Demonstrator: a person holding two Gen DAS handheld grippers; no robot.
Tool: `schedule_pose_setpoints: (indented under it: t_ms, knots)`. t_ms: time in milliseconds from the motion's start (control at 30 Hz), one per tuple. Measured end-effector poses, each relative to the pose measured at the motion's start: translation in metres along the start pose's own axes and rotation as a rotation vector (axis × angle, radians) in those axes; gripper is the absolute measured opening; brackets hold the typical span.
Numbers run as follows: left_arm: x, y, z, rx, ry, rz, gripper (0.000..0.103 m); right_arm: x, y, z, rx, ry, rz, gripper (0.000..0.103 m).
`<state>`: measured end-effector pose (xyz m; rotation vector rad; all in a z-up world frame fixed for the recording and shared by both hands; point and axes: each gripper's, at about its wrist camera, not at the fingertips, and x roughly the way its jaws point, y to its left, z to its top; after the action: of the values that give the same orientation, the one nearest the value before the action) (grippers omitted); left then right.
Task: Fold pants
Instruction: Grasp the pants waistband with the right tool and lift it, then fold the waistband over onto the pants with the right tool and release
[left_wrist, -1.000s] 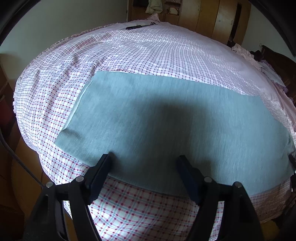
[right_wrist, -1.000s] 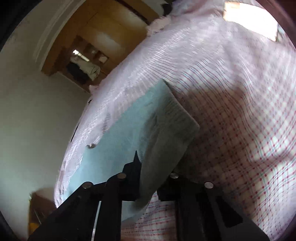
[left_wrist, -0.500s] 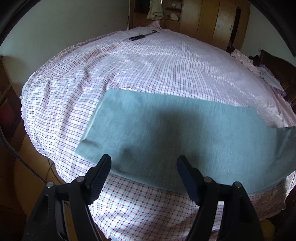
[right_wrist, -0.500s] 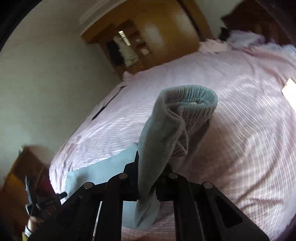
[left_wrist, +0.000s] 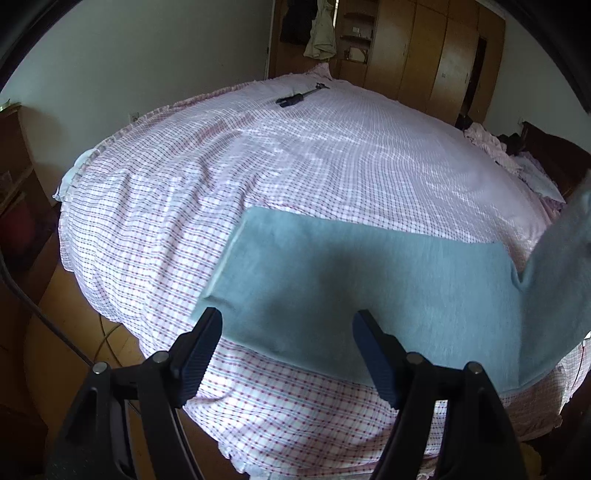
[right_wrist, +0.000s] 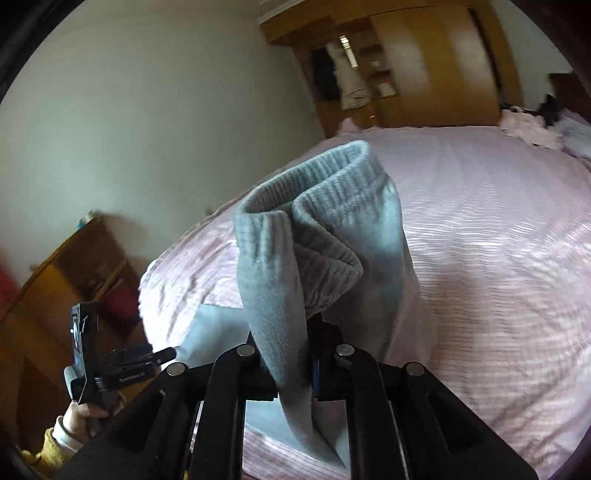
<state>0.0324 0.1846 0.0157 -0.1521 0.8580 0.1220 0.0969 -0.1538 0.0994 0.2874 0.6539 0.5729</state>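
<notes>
The right tongs (right_wrist: 310, 365) pinch the ribbed waistband of the grey pants (left_wrist: 369, 295), lifted at 3 o'clock; the left tongs (left_wrist: 286, 332) hang spread and empty above the leg end. The pants lie on a pink checked bed (left_wrist: 295, 166). Only the right view shows the left hand (right_wrist: 92, 413); only the left view shows a black tool (left_wrist: 295, 99) at 12 o'clock.

My right gripper (right_wrist: 310, 363), clamped on the waistband (right_wrist: 325, 192), is now lifted off the bed (left_wrist: 332, 155) and rolled upright; earlier that end lay flat. The pants (left_wrist: 369, 288) now rise in a fold at their right end. My left gripper (left_wrist: 286, 354) is higher and farther back from the cloth.
</notes>
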Motion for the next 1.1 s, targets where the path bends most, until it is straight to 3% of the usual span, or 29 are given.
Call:
schedule_pose_setpoints:
  t_ms: [433, 600, 733, 867, 1100]
  knots:
    - [-0.005, 0.048, -0.005, -0.103, -0.018, 0.025, 0.077, 0.111, 0.070, -0.024, -0.102, 0.183, 0.091, 0.005]
    - [0.001, 0.053, -0.010, -0.102, -0.006, 0.021, 0.077, 0.150, 0.080, -0.044, -0.126, 0.309, 0.162, 0.020]
    - [0.011, 0.051, -0.012, -0.101, 0.022, -0.013, 0.077, 0.150, 0.075, -0.056, -0.103, 0.355, 0.219, 0.031]
    - [0.016, 0.045, -0.013, -0.103, 0.036, -0.043, 0.077, 0.134, 0.072, -0.058, -0.130, 0.338, 0.210, 0.037]
    - [0.013, 0.023, -0.011, -0.111, 0.043, -0.178, 0.077, 0.101, 0.044, -0.071, -0.171, 0.328, 0.043, 0.038]
